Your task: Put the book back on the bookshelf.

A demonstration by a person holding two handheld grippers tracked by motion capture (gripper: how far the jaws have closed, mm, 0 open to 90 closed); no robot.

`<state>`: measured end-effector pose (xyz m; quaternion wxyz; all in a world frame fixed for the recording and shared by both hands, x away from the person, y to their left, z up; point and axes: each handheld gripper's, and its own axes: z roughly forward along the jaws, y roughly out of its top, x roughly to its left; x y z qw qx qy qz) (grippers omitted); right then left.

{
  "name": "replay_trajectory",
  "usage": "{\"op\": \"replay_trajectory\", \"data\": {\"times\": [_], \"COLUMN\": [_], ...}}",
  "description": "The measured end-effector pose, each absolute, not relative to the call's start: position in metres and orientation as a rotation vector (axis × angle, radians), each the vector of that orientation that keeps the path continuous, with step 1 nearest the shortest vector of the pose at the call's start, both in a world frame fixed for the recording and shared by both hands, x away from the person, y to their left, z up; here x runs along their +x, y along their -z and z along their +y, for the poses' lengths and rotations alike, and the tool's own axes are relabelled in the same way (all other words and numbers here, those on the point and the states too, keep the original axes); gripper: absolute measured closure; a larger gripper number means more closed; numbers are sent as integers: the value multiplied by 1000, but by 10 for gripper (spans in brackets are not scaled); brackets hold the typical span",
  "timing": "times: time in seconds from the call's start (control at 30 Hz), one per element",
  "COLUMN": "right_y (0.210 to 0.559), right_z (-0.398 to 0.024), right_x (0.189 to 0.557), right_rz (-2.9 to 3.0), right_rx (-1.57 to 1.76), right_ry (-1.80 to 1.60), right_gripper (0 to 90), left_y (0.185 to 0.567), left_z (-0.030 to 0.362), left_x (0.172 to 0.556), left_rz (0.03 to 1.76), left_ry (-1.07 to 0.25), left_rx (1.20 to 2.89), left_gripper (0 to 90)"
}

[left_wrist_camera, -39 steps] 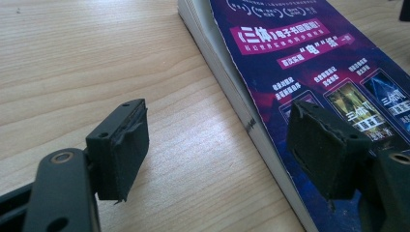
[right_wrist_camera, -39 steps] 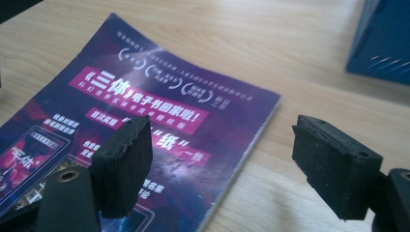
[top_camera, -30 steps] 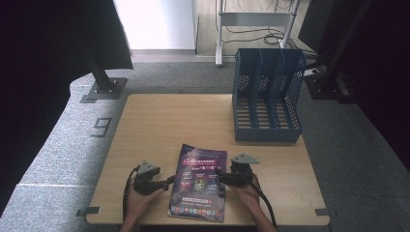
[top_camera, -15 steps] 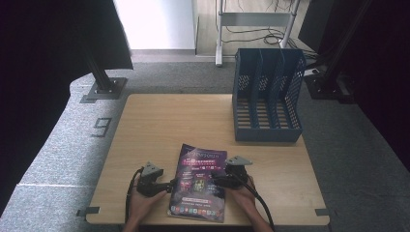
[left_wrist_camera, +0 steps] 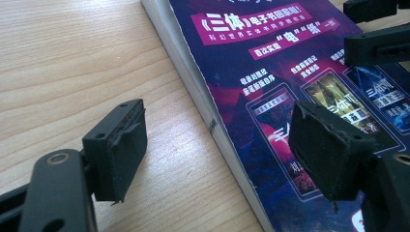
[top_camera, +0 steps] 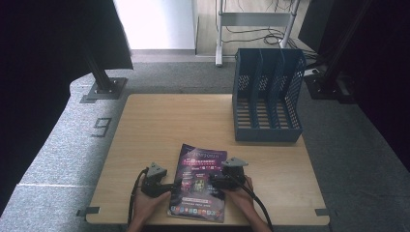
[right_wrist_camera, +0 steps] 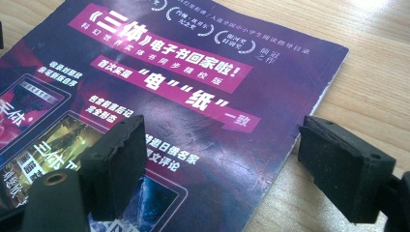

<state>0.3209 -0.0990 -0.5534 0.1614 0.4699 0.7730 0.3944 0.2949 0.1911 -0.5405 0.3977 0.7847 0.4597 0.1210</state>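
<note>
A purple magazine with Chinese print lies flat near the table's front edge. My left gripper is open at its left side. In the left gripper view one jaw hangs over bare wood and the other over the magazine's cover, so the jaws straddle the left edge. My right gripper is open at the magazine's right side. In the right gripper view its jaws straddle the right edge of the magazine. Neither gripper holds anything. The right gripper's jaws show far off in the left gripper view.
A blue mesh file rack with three slots stands upright at the back right of the wooden table. A dark stand base sits on the grey floor beyond the table's left corner.
Both grippers have slid a little inward onto the magazine's side edges and slightly toward the person. The magazine has not moved.
</note>
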Motion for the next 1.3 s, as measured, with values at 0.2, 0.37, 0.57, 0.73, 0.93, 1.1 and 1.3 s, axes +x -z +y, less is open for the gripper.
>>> {"op": "replay_trajectory", "data": {"times": [0.2, 0.37, 0.57, 0.73, 0.93, 1.1, 1.3], "right_y": [553, 553, 553, 553, 553, 553, 553], "right_z": [-99, -99, -99, -99, -99, -99, -99], "right_x": [321, 321, 320, 320, 321, 320, 321], "right_rz": [2207, 2207, 2206, 2206, 2207, 2206, 2207], "right_rx": [1340, 1339, 1339, 1338, 1338, 1338, 1337], "right_ry": [-1124, -1123, -1124, -1122, -1123, -1123, -1123], "right_gripper": [172, 172, 180, 180, 180, 181, 181], "left_y": [537, 537, 533, 534, 542, 546, 546], "left_z": [186, 180, 169, 163, 159, 155, 152], "left_x": [297, 305, 320, 326, 326, 327, 326], "left_rz": [1154, 1158, 1156, 1157, 1157, 1144, 1153], "left_ry": [-323, -328, -330, -311, -305, -305, -314], "left_rx": [1999, 2022, 2055, 2041, 2056, 2064, 2054], "left_gripper": [201, 196, 198, 197, 196, 195, 182]}}
